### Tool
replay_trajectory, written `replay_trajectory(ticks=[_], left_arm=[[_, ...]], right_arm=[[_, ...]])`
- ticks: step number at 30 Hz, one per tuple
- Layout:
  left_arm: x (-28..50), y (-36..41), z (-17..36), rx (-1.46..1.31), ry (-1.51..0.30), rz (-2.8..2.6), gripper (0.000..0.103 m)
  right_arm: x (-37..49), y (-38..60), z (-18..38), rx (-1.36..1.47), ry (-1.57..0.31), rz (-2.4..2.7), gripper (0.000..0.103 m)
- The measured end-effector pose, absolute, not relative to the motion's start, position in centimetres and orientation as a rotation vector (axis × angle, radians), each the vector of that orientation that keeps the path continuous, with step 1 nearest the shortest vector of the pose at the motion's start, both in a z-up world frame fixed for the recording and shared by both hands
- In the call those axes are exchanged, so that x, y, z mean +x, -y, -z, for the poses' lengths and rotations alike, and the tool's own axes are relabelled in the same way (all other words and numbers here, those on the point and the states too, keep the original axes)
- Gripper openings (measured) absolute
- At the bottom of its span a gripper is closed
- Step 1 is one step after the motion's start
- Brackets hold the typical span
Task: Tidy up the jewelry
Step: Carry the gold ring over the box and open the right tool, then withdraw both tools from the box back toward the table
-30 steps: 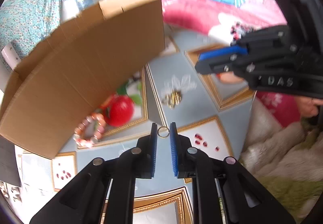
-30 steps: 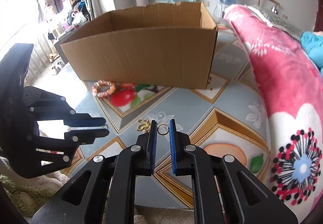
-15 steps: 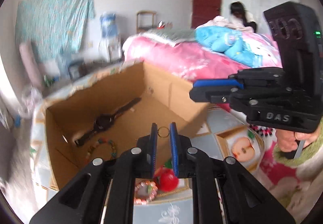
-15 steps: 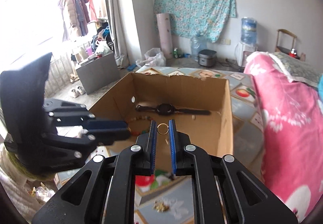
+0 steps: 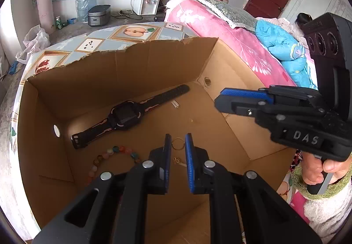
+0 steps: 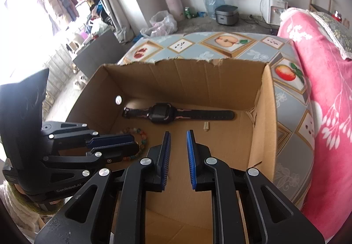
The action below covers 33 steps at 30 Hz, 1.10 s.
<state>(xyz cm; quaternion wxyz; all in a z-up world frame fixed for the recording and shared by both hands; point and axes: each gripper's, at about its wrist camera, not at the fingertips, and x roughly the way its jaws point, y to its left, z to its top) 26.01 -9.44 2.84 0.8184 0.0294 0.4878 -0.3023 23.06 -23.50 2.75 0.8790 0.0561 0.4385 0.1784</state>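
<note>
Gold ring pinched in left gripper above cardboard box, ready for dropping beside watch; right gripper opening, nothing between pads.

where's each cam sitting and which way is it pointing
Left wrist: sits on the left gripper, tilted down into the cardboard box; a small ring is pinched between its fingers; the right gripper and a hand show at right.
Right wrist: sits on the right gripper, jaws opening and empty, aimed down into the same box; the left gripper shows at left.
Shared: box, watch, bead bracelet.
</note>
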Motion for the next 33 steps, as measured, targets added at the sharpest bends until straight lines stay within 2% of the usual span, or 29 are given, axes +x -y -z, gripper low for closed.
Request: replay_trajectory(ticks=[3, 10, 14, 19, 22, 25, 27, 33], left_arm=[[25.9, 9.3, -3.0, 0.059, -1.021, 0.646, 0.017], [25.9, 8.2, -4.0, -0.003, -0.987, 0.647, 0.018], [24.9, 7.5, -5.2, -0.021, -0.952, 0.656, 0.018], [22.7, 6.4, -7.3, -0.035, -0.893, 0.665, 0.021], [19.7, 4.9, -8.6, -0.019, -0.841, 0.665, 0.031], [16.2, 3.1, -9.4, 0.005, -0.798, 0.656, 0.046], [14.3, 2.0, -9.4, 0.01, -0.786, 0.65, 0.057], [8.7, 0.3, -6.9, 0.057, -0.803, 0.631, 0.08]], right_arm=[[22.3, 24.6, -3.2, 0.14, -0.885, -0.367, 0.016], [21.4, 27.5, -4.3, 0.206, -0.834, -0.328, 0.017], [19.6, 28.7, -5.4, 0.234, -0.795, -0.309, 0.025], [16.4, 30.2, -7.0, 0.261, -0.736, -0.303, 0.026], [13.4, 30.9, -7.9, 0.272, -0.685, -0.318, 0.035], [9.9, 31.1, -8.2, 0.26, -0.643, -0.33, 0.048], [7.7, 31.2, -7.9, 0.257, -0.626, -0.343, 0.053], [3.8, 30.5, -3.7, 0.314, -0.702, -0.324, 0.054]])
